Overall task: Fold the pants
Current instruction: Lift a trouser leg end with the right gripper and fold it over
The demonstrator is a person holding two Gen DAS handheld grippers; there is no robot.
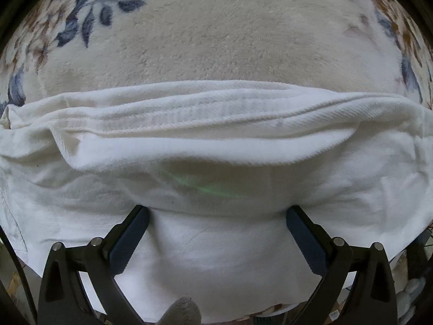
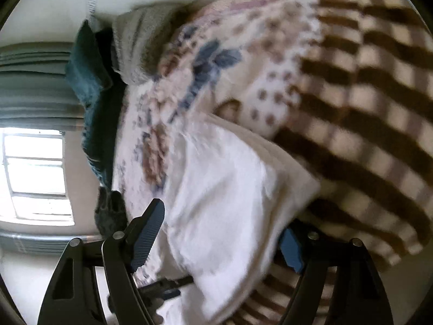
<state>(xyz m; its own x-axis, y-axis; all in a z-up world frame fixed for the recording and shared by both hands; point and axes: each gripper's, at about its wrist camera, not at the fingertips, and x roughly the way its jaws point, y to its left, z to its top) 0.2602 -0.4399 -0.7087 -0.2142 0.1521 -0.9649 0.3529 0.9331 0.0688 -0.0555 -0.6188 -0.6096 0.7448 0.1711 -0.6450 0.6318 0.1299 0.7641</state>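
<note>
item: white pants [image 1: 216,140], partly folded, on floral blanket [image 1: 216,27] over the bed, long axis crosswise to left claw [image 1: 216,214]. left claw: spread, tips resting on cloth, pinching nothing. right claw [image 2: 224,230]: spread, straddling the pants' end near the checked blanket [image 2: 379,108].

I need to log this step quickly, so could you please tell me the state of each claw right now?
Left claw: open, jaws spread on the white knitted cotton pants.
Right claw: open, pants cloth between its jaws, not pinched.
</note>
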